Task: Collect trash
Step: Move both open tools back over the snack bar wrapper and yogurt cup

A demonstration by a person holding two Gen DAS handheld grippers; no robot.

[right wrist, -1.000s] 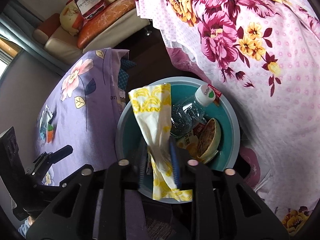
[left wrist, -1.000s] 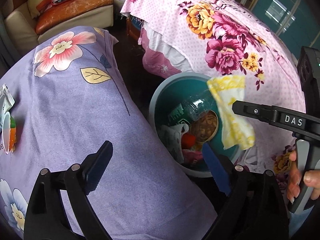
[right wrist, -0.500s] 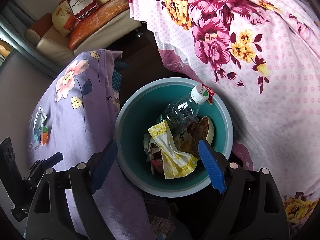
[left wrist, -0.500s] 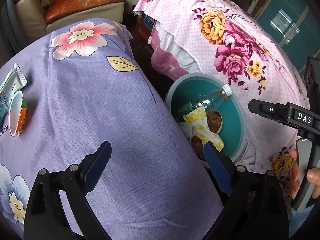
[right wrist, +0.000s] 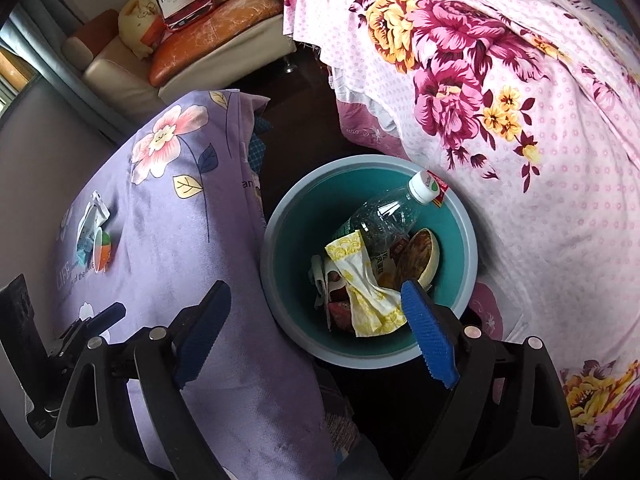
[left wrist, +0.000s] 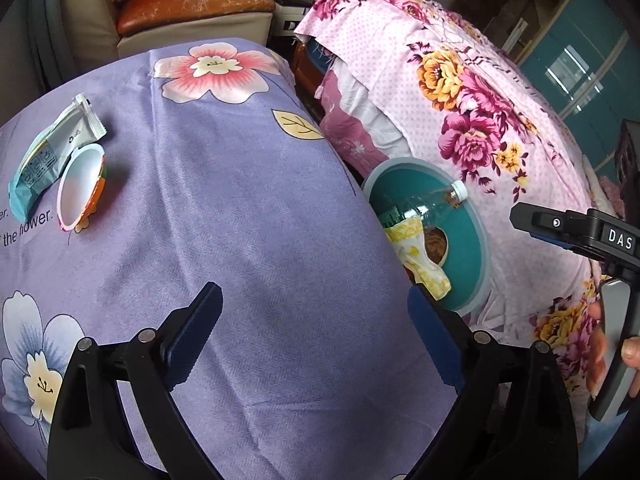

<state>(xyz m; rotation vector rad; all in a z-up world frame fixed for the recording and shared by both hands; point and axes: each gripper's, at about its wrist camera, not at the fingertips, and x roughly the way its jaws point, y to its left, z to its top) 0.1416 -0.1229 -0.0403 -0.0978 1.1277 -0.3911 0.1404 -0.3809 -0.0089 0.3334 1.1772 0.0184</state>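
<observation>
A teal bin (right wrist: 460,240) stands on the floor between the purple table and the pink bed; its rim also shows in the left wrist view (left wrist: 478,240). In it lie a yellow-white wrapper (right wrist: 360,280), a clear plastic bottle (right wrist: 384,216) and a brown bowl (right wrist: 420,256). On the purple cloth lie a white cup (left wrist: 80,188) on its side and a pale blue wrapper (left wrist: 44,156). My left gripper (left wrist: 316,336) is open and empty over the purple cloth. My right gripper (right wrist: 320,336) is open and empty, just above the bin's near rim.
The purple flowered cloth (left wrist: 224,200) covers the table on the left. A pink flowered bedspread (right wrist: 500,80) lies to the right of the bin. A cream sofa with an orange cushion (right wrist: 216,24) stands at the back, a dark floor gap before it.
My right gripper opened and the yellow-white wrapper dropped into the bin. My left gripper moved left over the purple cloth, bringing the cup and blue wrapper further into view.
</observation>
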